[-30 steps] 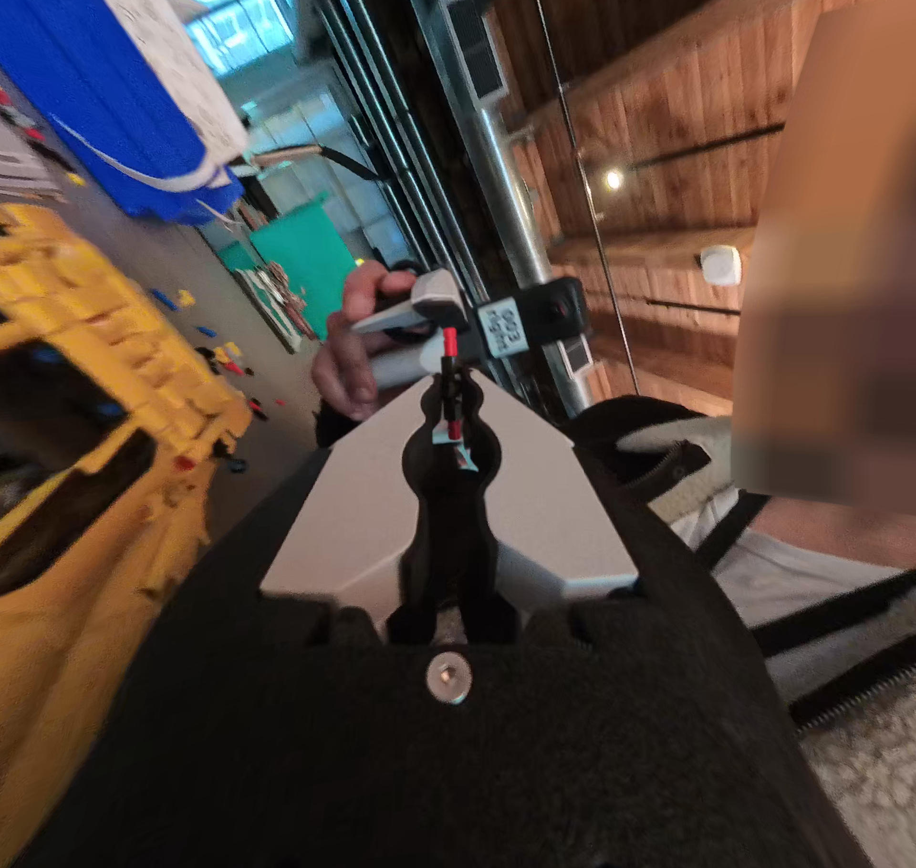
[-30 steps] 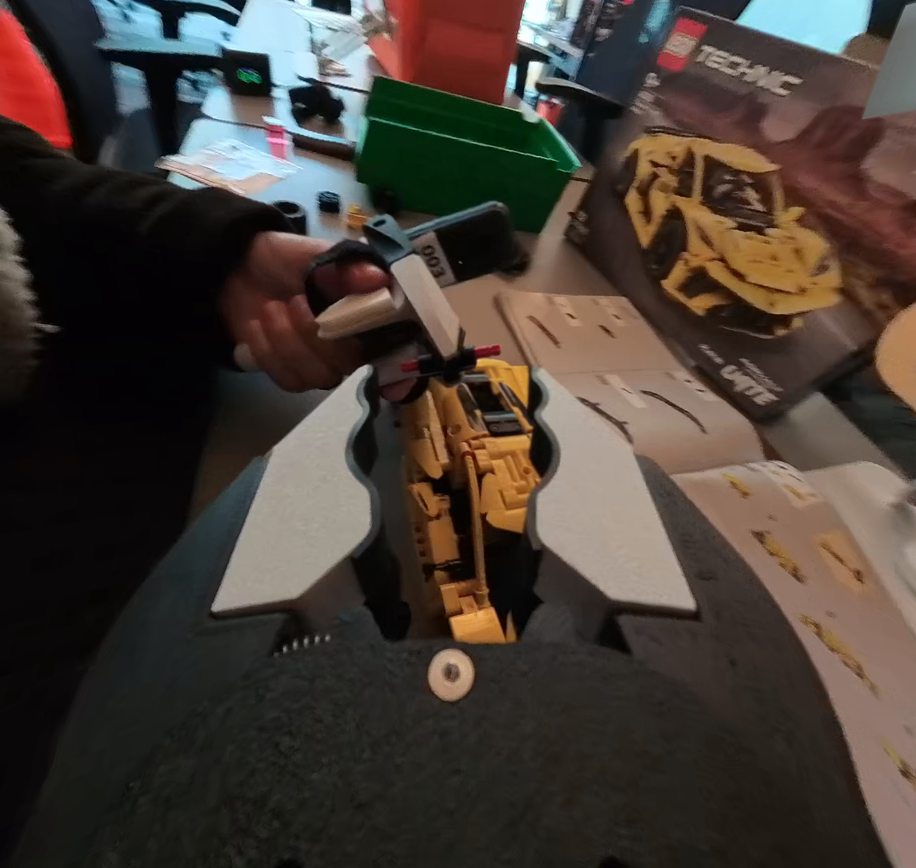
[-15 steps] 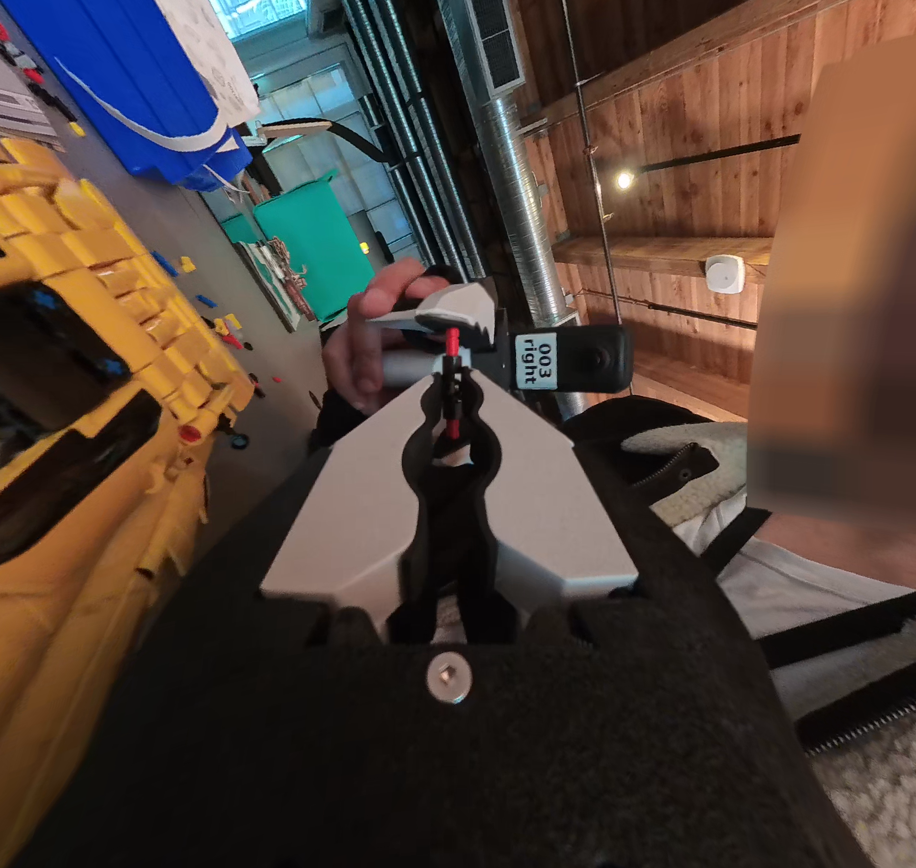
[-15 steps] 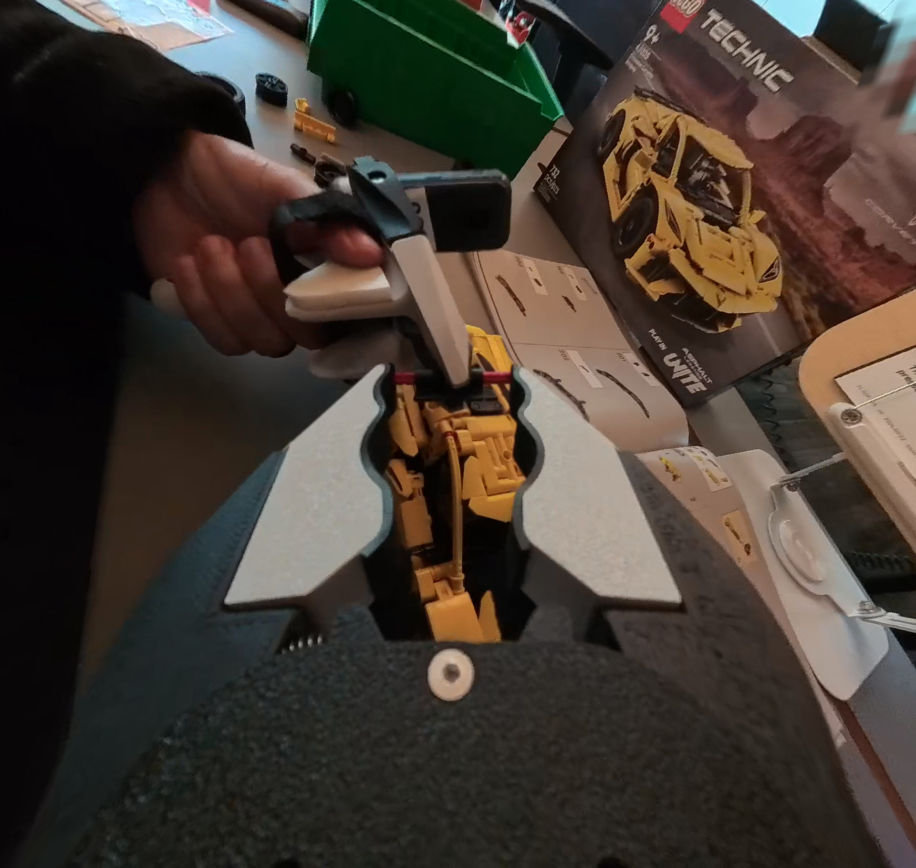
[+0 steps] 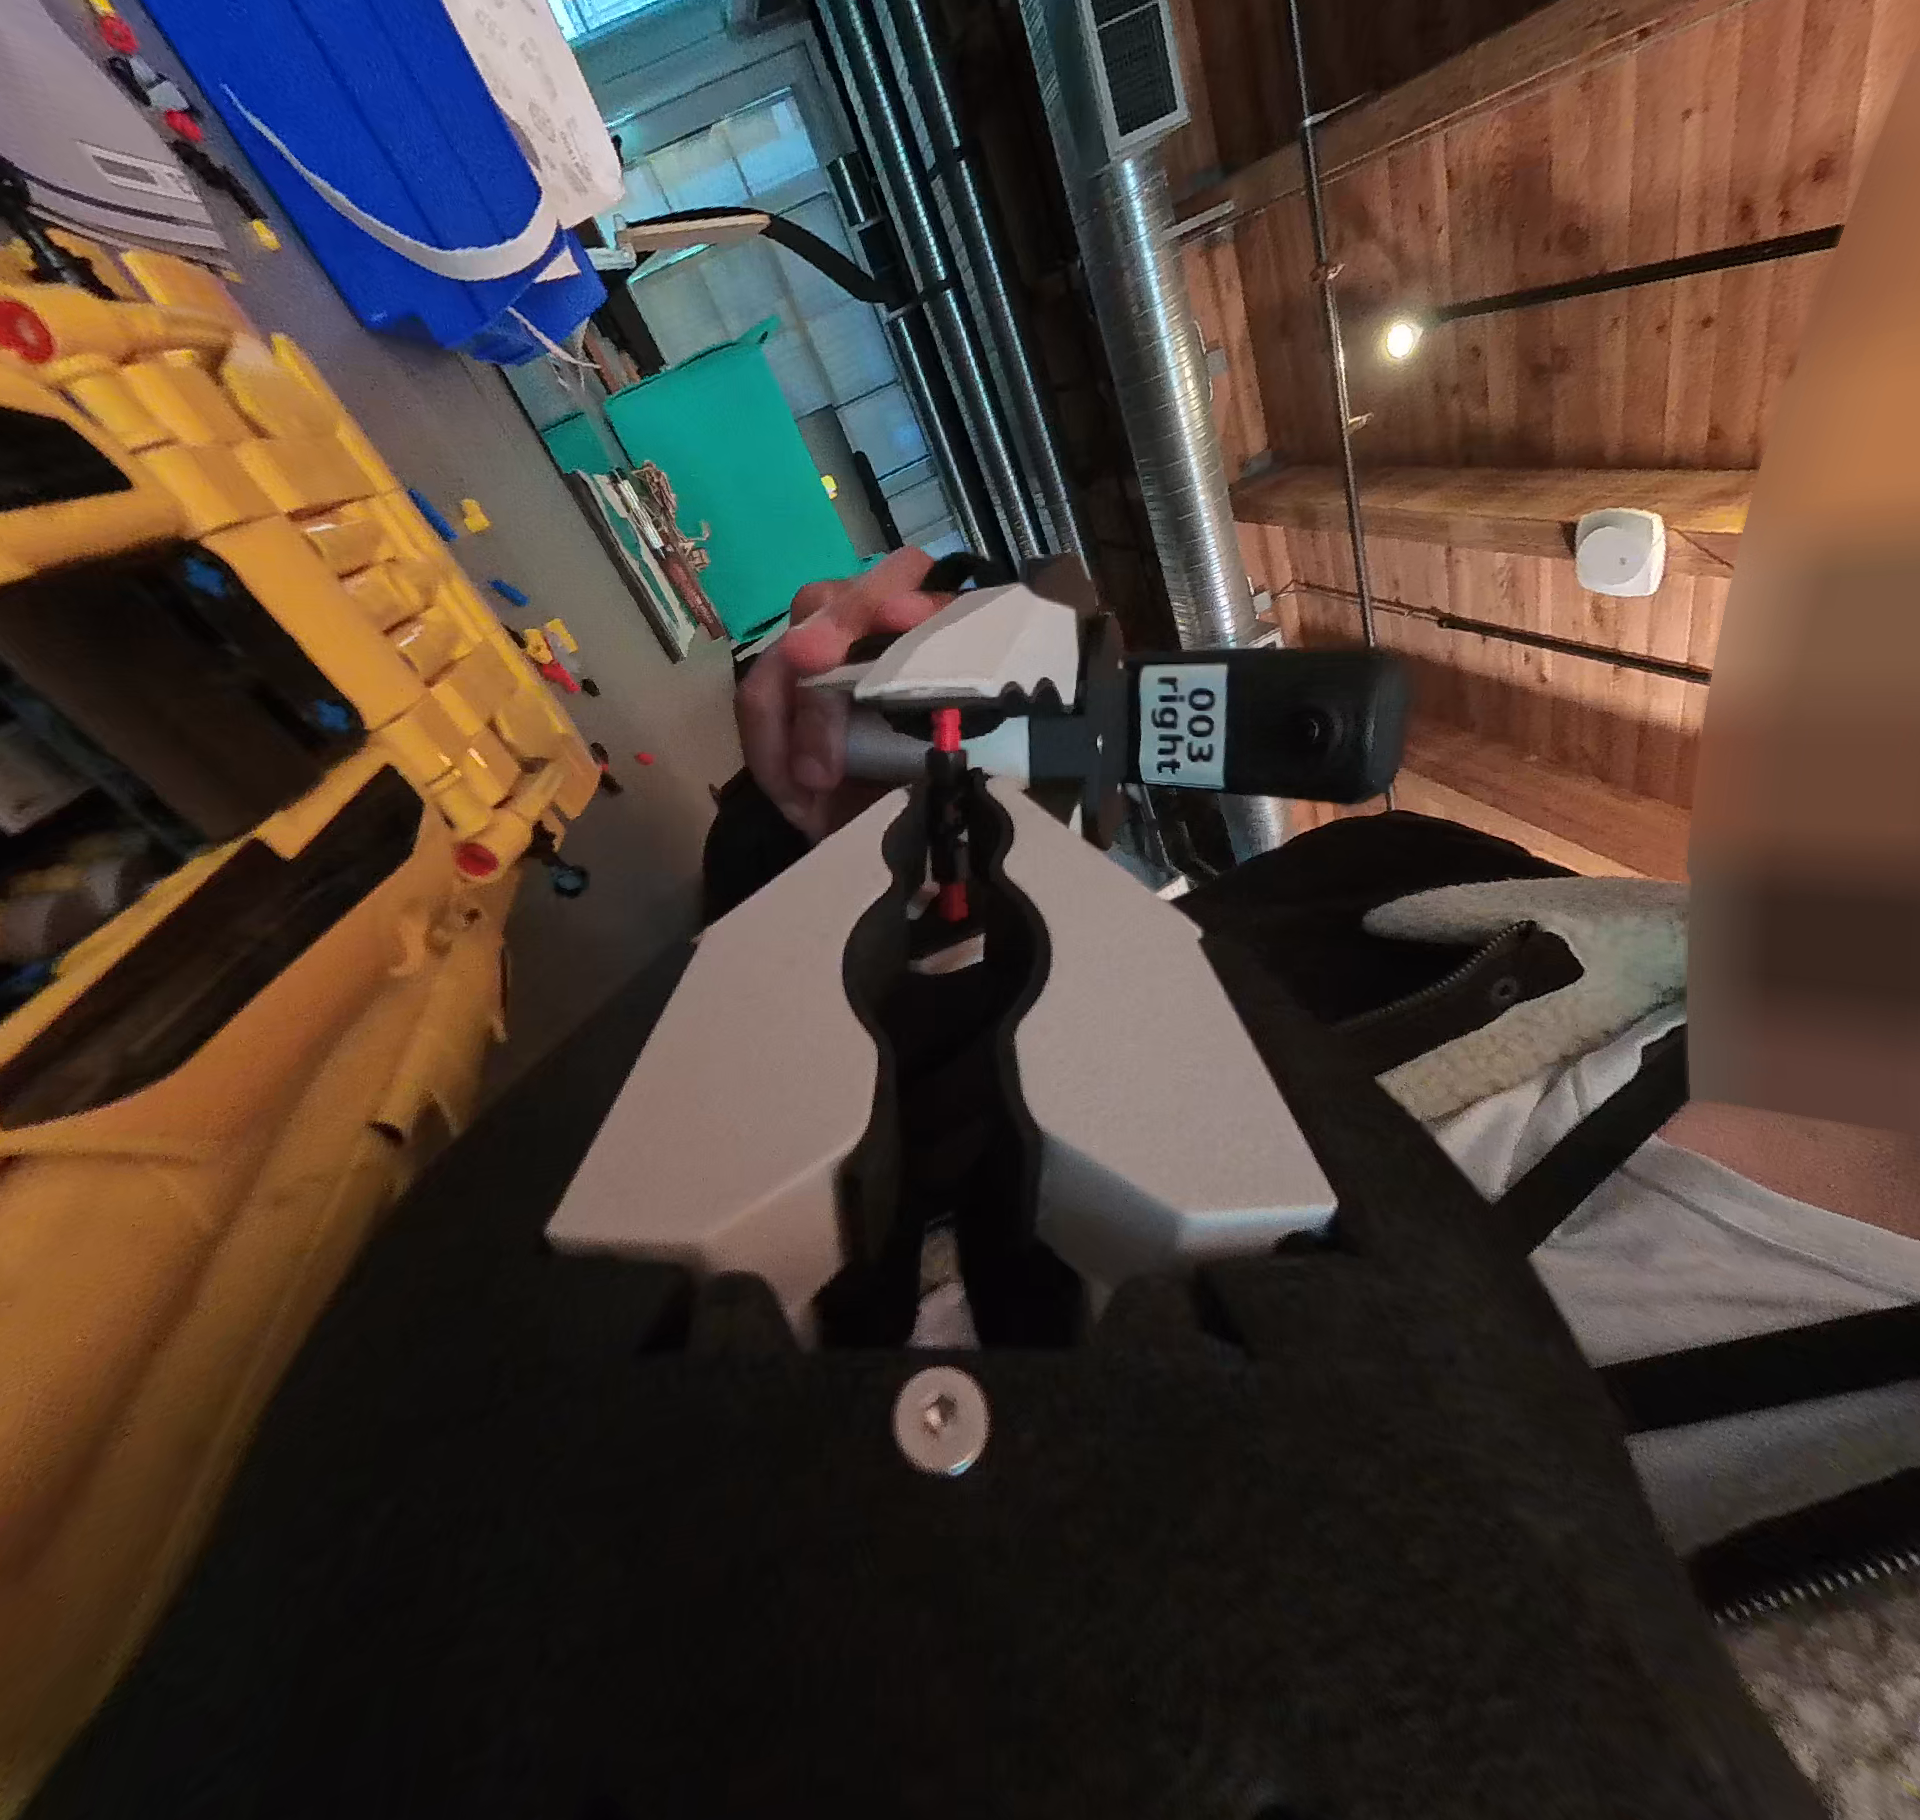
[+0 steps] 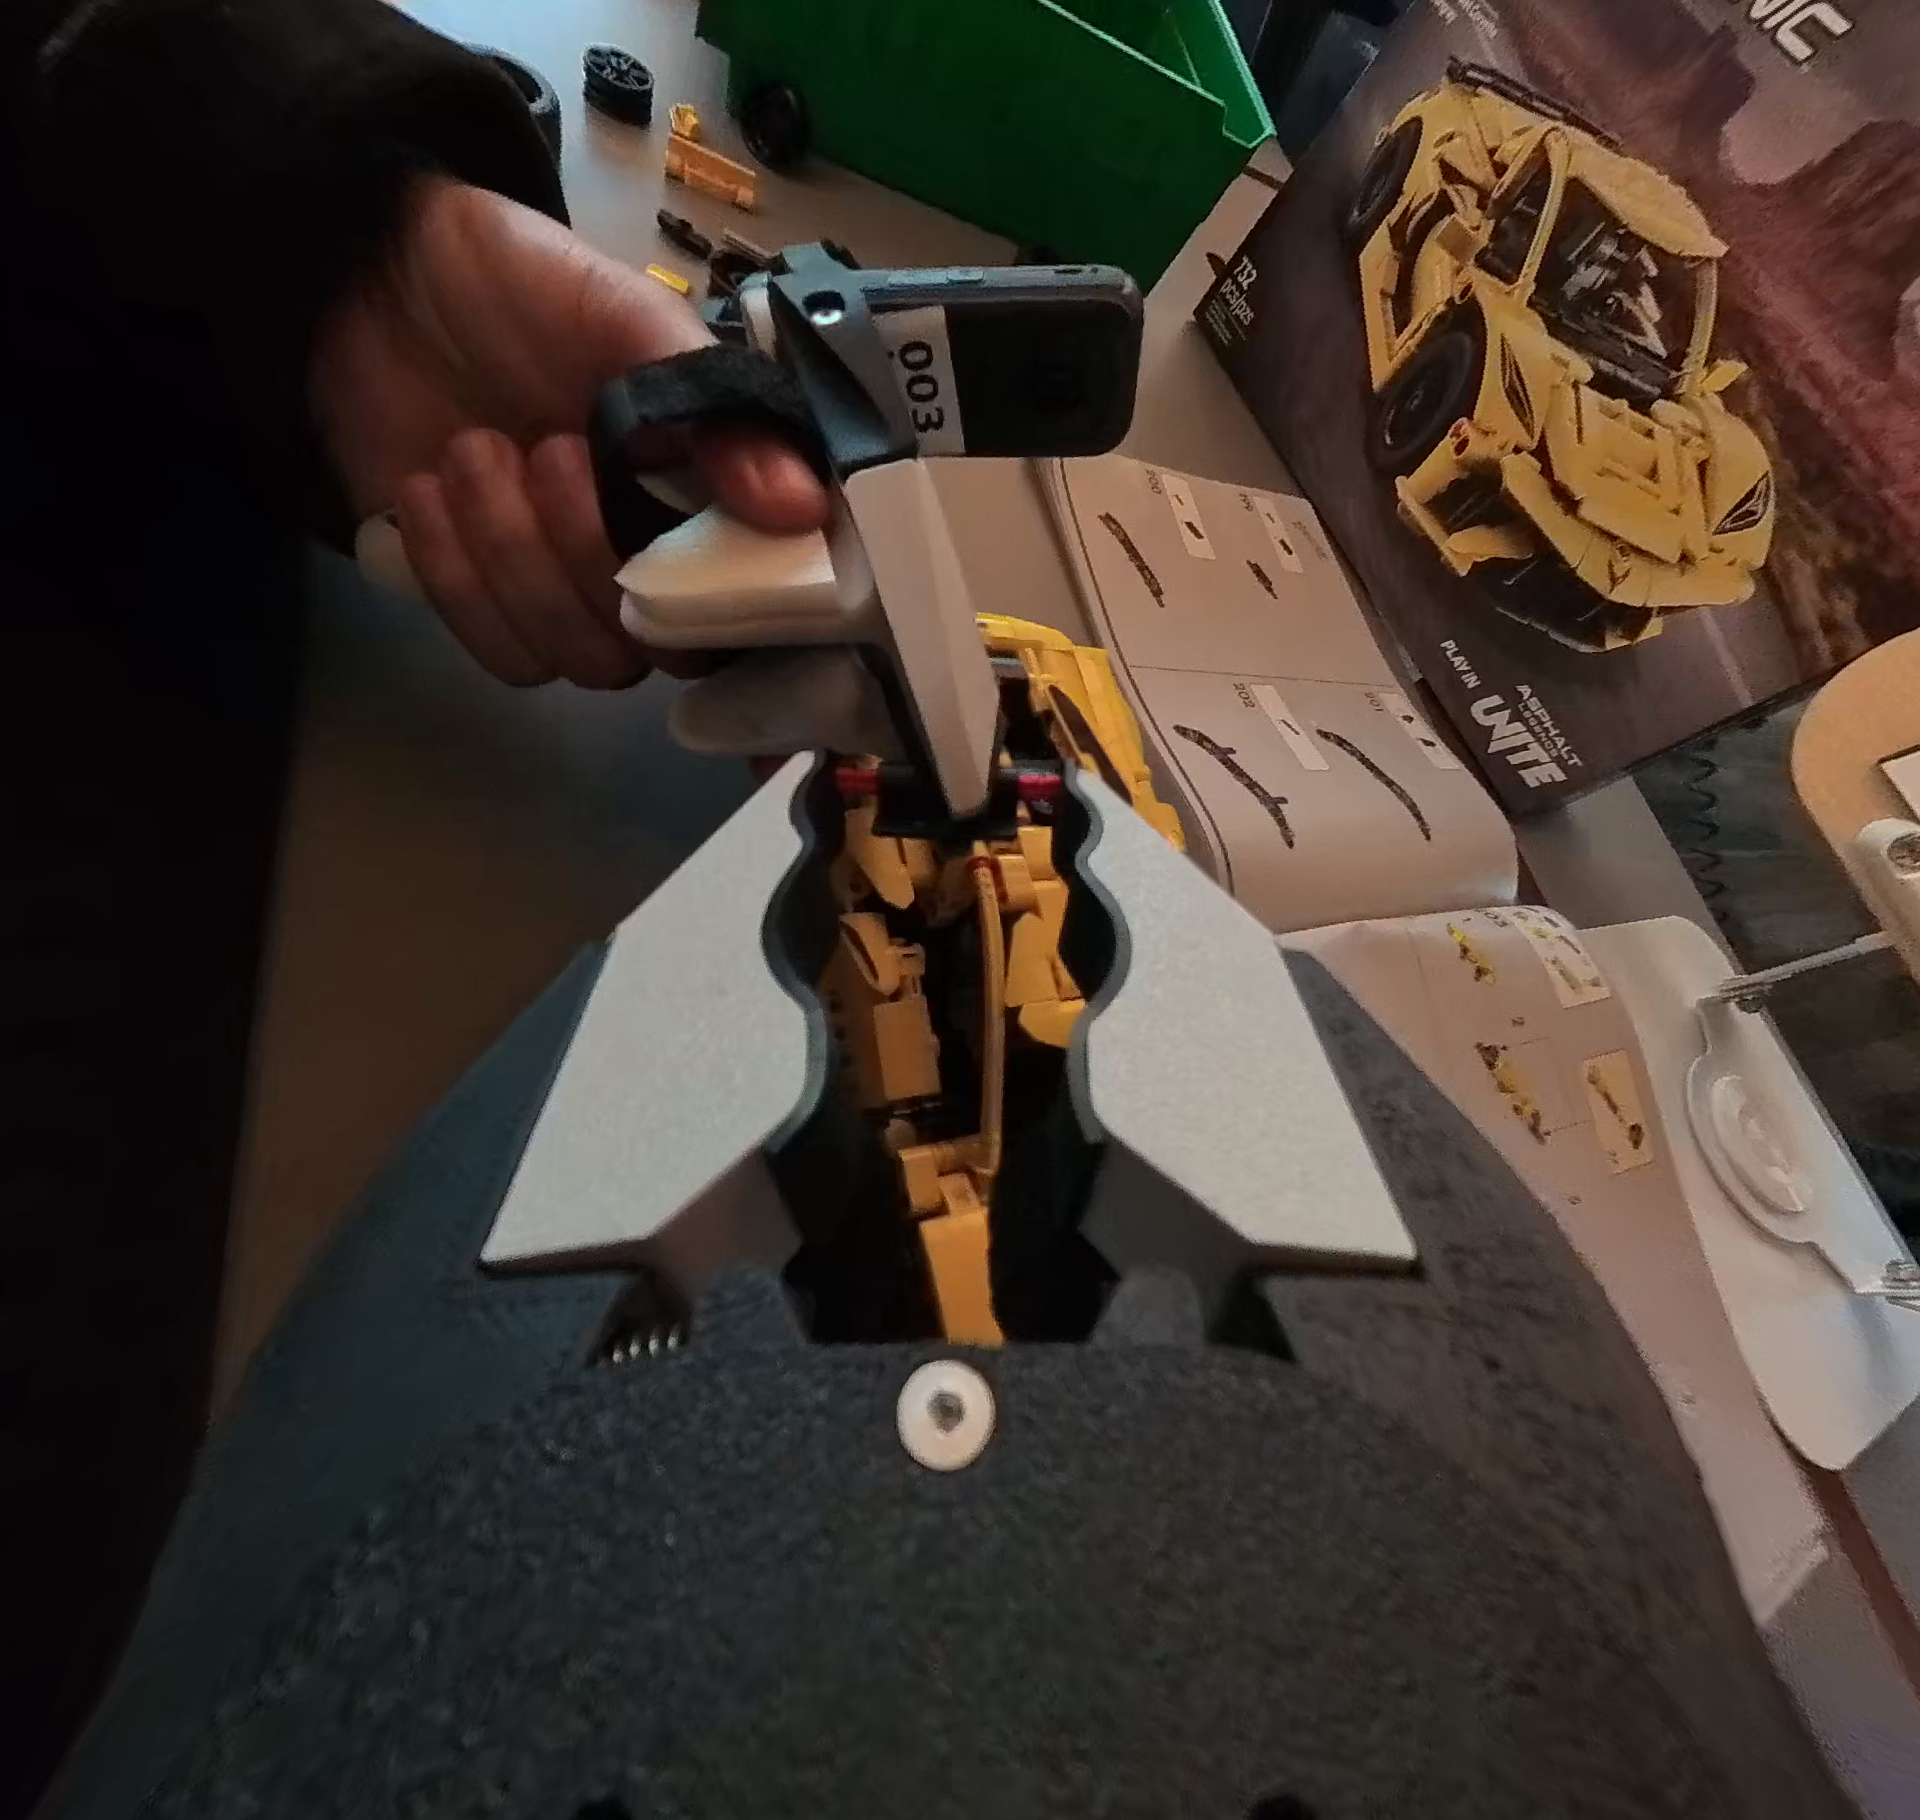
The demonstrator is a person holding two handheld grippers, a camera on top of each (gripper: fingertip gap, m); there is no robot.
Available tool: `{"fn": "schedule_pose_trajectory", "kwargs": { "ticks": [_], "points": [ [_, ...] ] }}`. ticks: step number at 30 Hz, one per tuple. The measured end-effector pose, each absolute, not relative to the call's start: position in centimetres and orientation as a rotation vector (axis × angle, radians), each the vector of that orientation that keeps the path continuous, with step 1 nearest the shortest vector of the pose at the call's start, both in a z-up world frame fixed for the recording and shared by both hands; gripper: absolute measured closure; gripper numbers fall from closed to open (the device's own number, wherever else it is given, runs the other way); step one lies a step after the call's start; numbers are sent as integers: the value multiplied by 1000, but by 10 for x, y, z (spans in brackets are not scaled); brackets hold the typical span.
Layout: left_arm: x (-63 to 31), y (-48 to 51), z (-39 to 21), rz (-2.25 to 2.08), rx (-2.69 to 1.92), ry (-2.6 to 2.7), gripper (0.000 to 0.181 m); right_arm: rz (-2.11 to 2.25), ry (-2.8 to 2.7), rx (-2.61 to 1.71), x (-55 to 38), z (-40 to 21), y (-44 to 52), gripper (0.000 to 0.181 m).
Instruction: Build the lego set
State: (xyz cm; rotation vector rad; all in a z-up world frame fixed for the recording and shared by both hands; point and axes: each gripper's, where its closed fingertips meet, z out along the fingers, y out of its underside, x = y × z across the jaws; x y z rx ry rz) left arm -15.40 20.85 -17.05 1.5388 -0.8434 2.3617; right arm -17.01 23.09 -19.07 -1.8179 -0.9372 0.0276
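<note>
Two grippers: the left gripper (image 5: pixel 948 806) and the right gripper (image 6: pixel 945 783). One red-tipped piece (image 5: pixel 945 835) sits between them. There is one yellow car (image 6: pixel 904 1022).

In the right wrist view:
- one green bin (image 6: pixel 966 77) at 12 o'clock
- three black wheels (image 6: pixel 618 82) at 11 o'clock
- one box (image 6: pixel 1558 316) at 2 o'clock
- one open booklet (image 6: pixel 1247 679) at 1 o'clock

In the left wrist view:
- one blue bin (image 5: pixel 343 108) at 11 o'clock

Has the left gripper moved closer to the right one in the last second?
Yes. In the right wrist view the left gripper now sits between the right gripper's tips, in front of the yellow car; earlier it was beyond them.
</note>
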Motion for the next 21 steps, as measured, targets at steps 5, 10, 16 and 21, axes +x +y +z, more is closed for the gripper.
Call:
{"fn": "schedule_pose_trajectory", "kwargs": {
  "ticks": [5, 10, 16, 21],
  "points": [
    [-152, 215, -169, 2383, 1581, -865, 175, 88, -822, -1808, -170, -188, 237, 139],
    [-156, 240, -169, 2426, 1702, -904, 175, 159, -678, -1791, -160, -178, 249, 122],
    [-181, 329, -165, 2603, 2217, -1008, 175, 389, -337, -1632, -130, -156, 259, 144],
    [-211, 392, -166, 2734, 2506, -640, 174, 612, -149, -1508, -104, -142, 251, 155]
  ]
}}
